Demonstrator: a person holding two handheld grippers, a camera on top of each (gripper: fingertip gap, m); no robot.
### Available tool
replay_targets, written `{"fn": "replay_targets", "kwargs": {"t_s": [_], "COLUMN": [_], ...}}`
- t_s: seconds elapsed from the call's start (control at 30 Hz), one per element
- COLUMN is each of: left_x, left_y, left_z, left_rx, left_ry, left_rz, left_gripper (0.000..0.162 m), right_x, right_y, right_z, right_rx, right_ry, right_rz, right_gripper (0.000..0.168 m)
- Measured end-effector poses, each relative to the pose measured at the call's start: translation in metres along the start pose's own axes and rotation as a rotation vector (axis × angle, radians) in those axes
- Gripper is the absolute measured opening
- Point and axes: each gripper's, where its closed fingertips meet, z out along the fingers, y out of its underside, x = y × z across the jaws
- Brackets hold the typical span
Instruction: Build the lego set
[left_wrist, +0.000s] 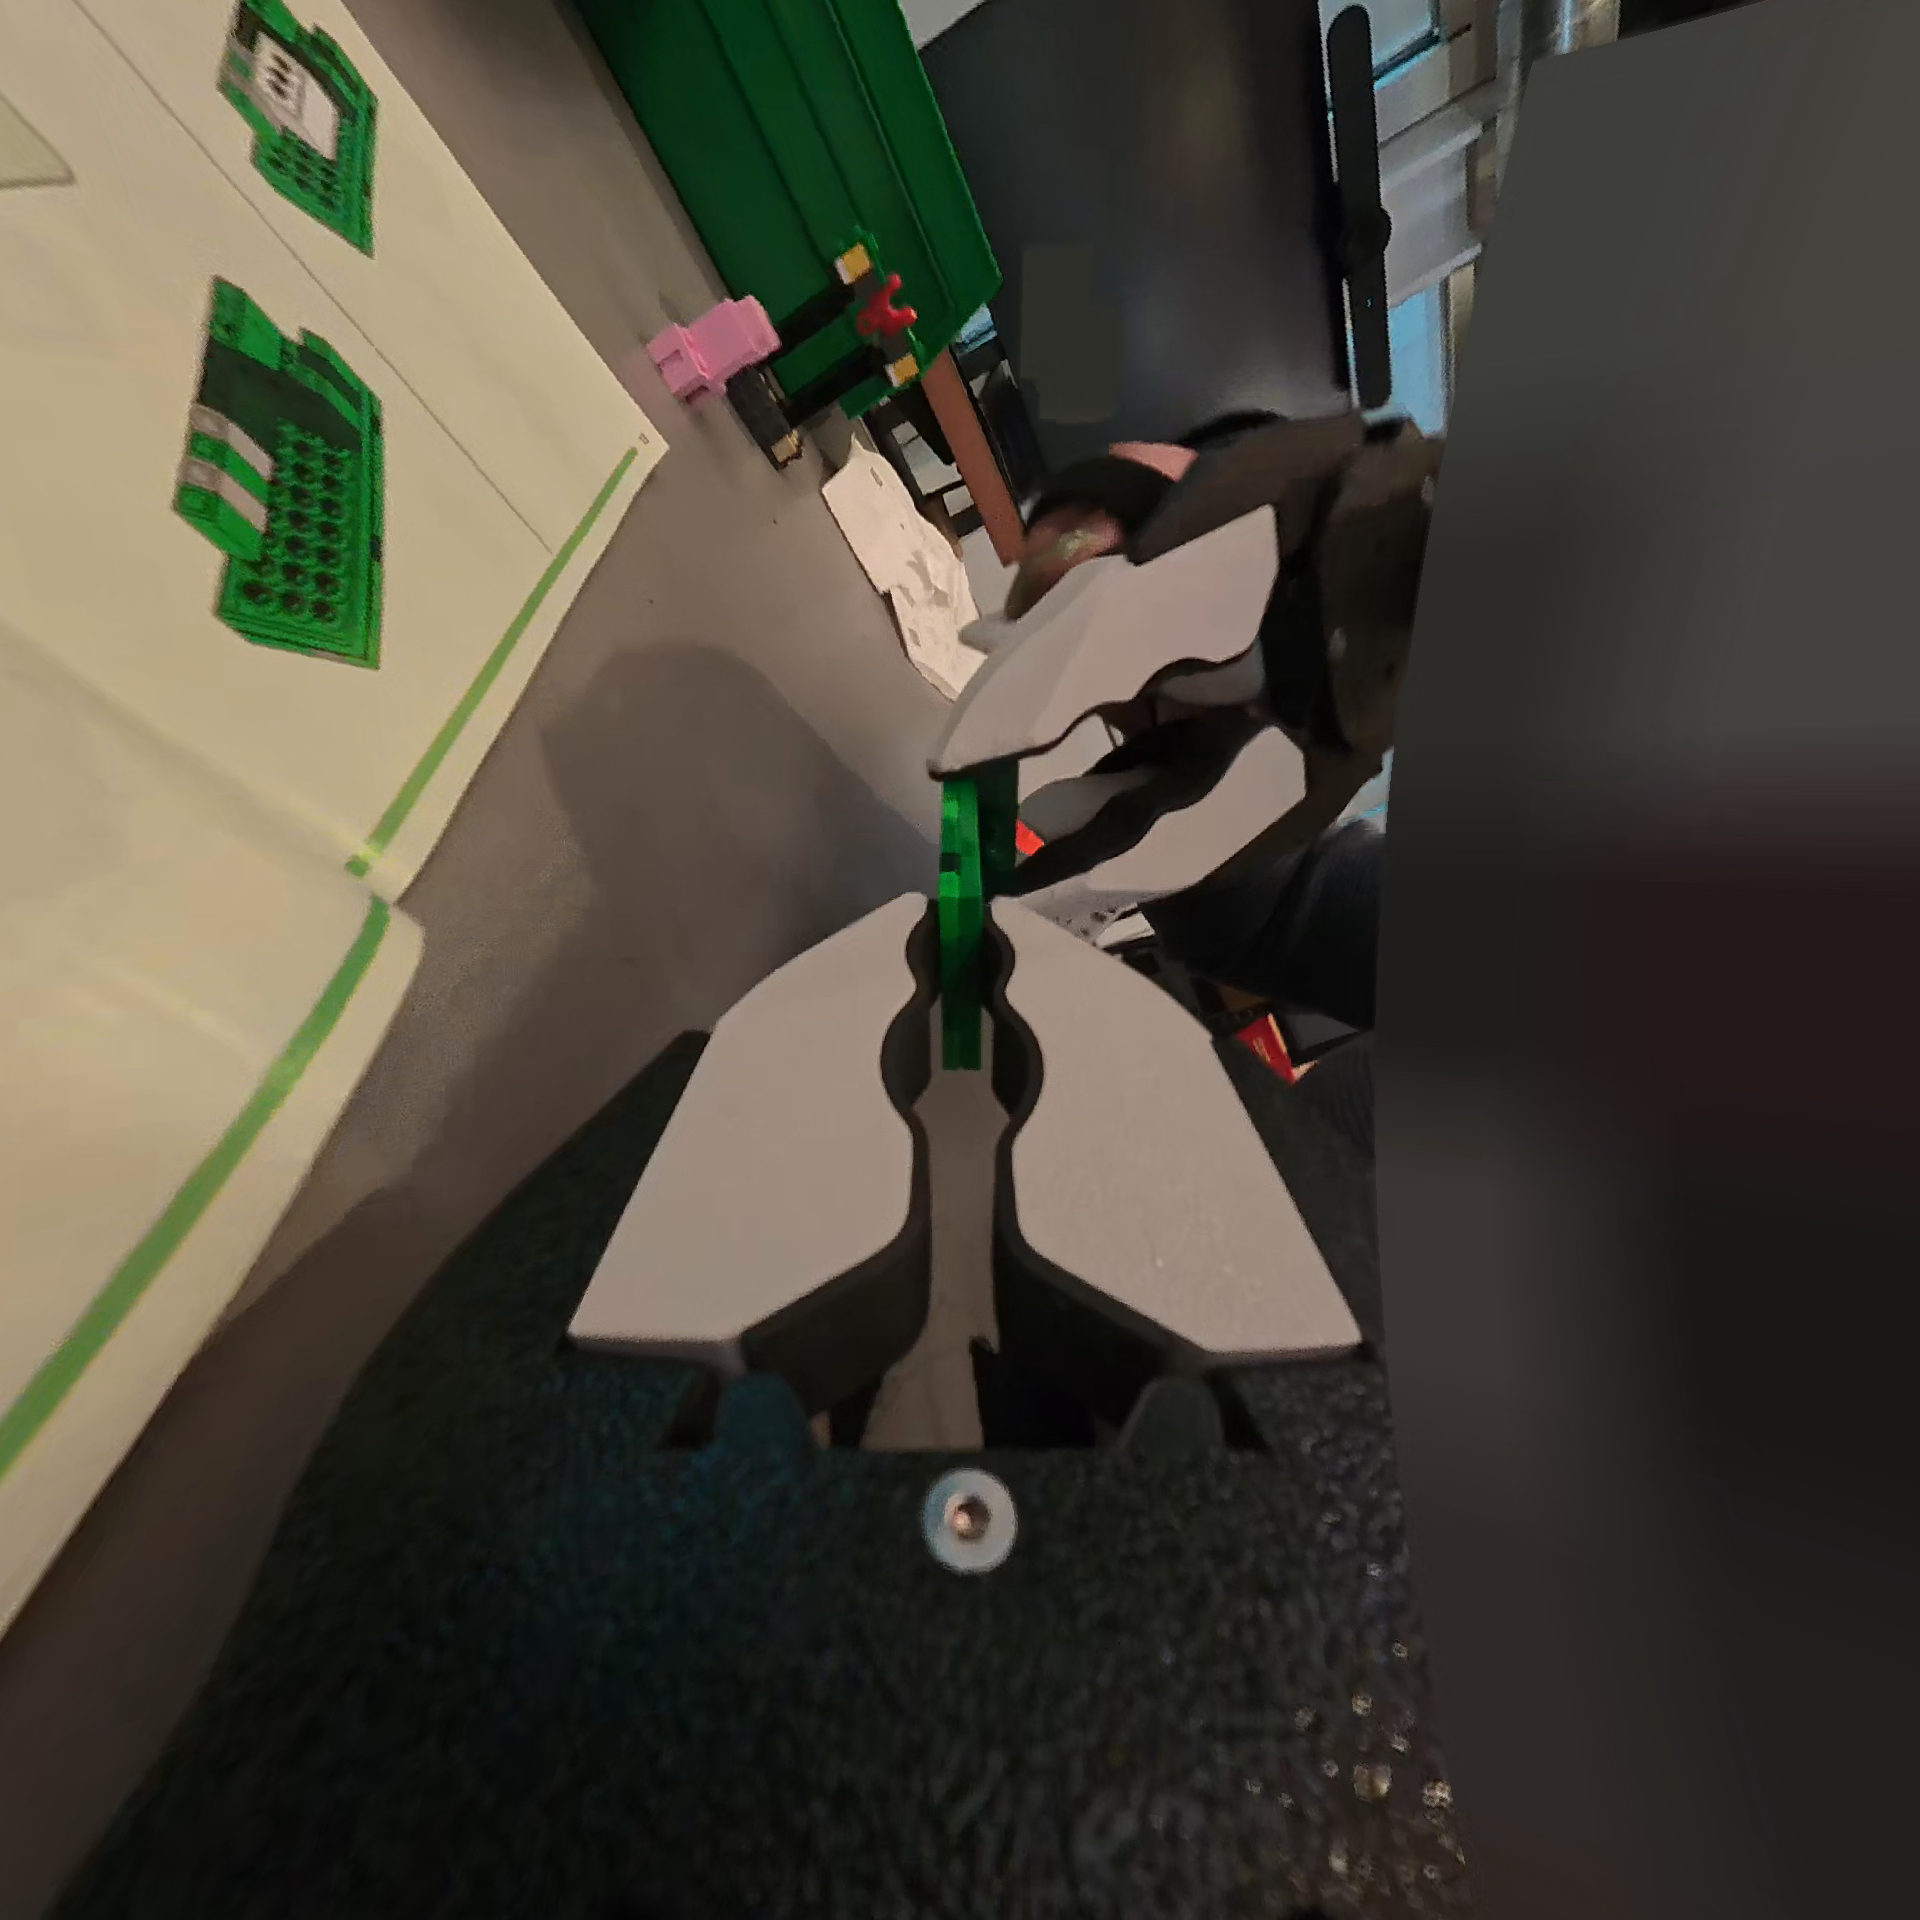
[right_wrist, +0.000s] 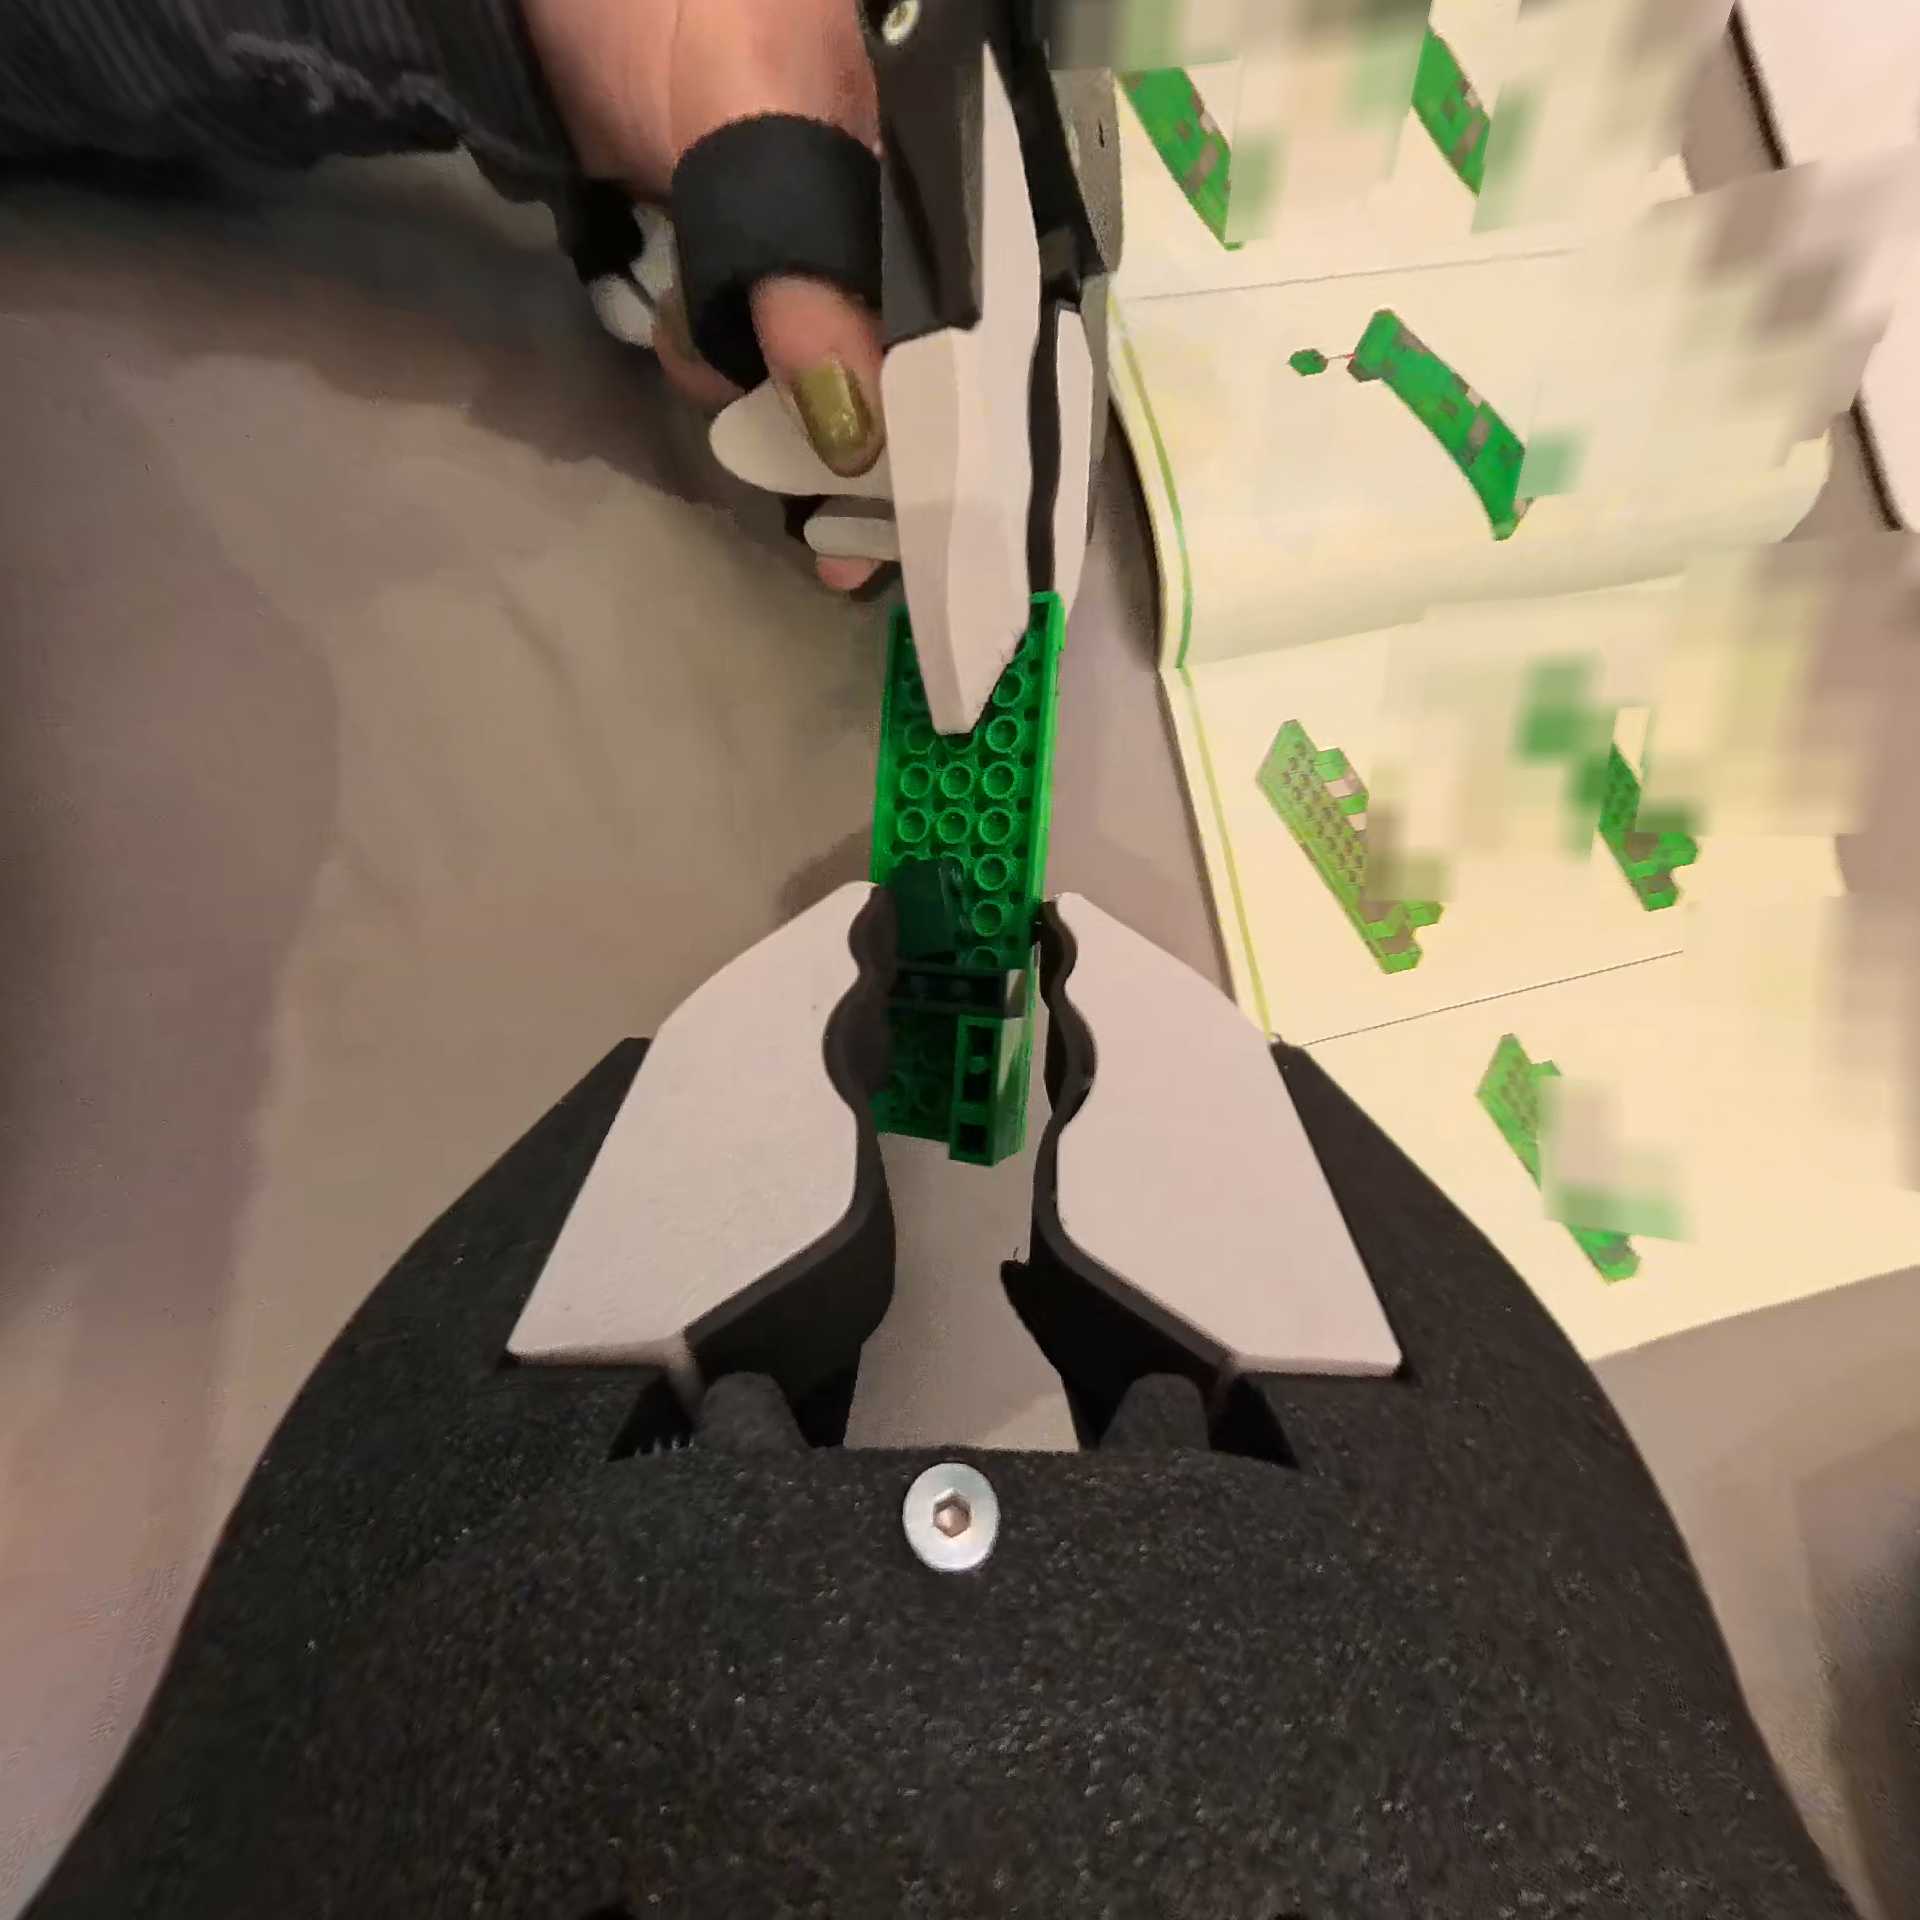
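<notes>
A flat green lego plate assembly (right_wrist: 966, 790) is held in the air between both grippers. In the right wrist view its studs face the camera, with a dark green piece (right_wrist: 923, 914) and a bright green brick (right_wrist: 992, 1081) at the near end. My right gripper (right_wrist: 961, 899) is shut across the plate's width at that end. My left gripper (right_wrist: 987, 686) comes in from above and pinches the far end. In the left wrist view the plate (left_wrist: 961, 935) shows edge-on, my left gripper (left_wrist: 961, 909) is shut on it, and the right gripper (left_wrist: 982, 821) clamps the other end.
An open instruction booklet (left_wrist: 260, 520) lies on the grey table (left_wrist: 675, 675); it also shows in the right wrist view (right_wrist: 1403, 644). A green box (left_wrist: 800, 156) stands at the back, with a pink lego piece (left_wrist: 712, 353) and a small black, red and yellow assembly (left_wrist: 842, 332) beside it. A hand (right_wrist: 769, 270) holds the left gripper. My left and right fingertips are right by each other. Left tips and right tips are each some 25 cm from the pink lego piece (left_wrist: 712, 353).
</notes>
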Motion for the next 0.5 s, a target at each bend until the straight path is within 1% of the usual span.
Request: {"fn": "replay_targets", "kwargs": {"t_s": [0.13,0.27,0.33,0.5], "left_x": [-0.009,-0.013,-0.013,-0.01], "left_y": [-0.007,-0.014,-0.017,-0.021], "left_z": [-0.003,-0.008,-0.01,-0.013], "left_rx": [0.056,0.112,0.133,0.165], "left_ry": [-0.052,-0.065,-0.062,-0.023], "left_rz": [-0.035,-0.058,-0.063,-0.082], "left_gripper": [0.006,0.005,0.006,0.006], "right_x": [0.008,0.008,0.009,0.01], "right_y": [-0.003,-0.017,-0.019,-0.016], "right_z": [0.0,-0.005,-0.006,-0.001], "right_rx": [0.001,0.084,0.071,-0.033], "right_ry": [0.138,0.231,0.287,0.441], "right_rz": [-0.088,-0.127,-0.161,-0.303], "right_gripper": [0.029,0.024,0.023,0.022]}}
